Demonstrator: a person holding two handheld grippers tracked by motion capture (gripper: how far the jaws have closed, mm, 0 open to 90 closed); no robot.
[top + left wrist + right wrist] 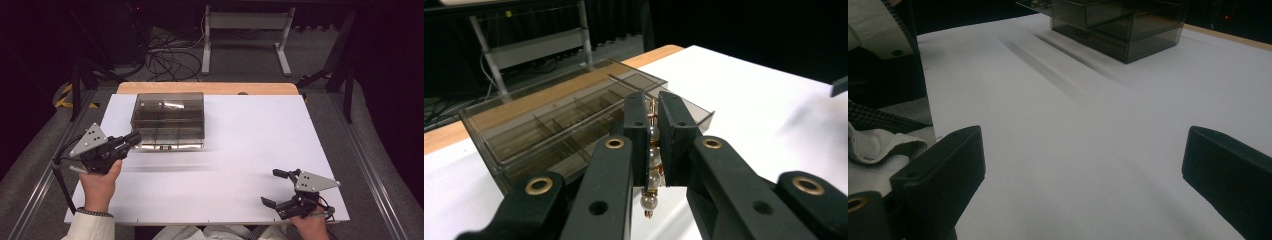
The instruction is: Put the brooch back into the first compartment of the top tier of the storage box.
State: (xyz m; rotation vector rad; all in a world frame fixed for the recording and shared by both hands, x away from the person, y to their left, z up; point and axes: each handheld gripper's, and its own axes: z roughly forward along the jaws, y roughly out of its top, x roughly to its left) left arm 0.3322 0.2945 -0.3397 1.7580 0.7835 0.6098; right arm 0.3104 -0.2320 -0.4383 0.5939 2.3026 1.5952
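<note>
A smoky clear plastic organizer box [168,120] with several compartments stands on the white table toward the back left; it also shows as the box [559,125] and the box [1118,25]. My left gripper [134,139] hovers just off the box's front-left corner, shut on a string of pearl-like beads with copper links [652,165] that hangs between its jaws. My right gripper [274,187] rests near the table's front right edge, open, with nothing between its jaws [1083,165].
The white table sheet [250,140] has a bare wooden strip [210,88] along its far edge. A metal stand [245,35] and cables lie on the floor beyond. A person's sleeve [878,145] lies left of my right gripper.
</note>
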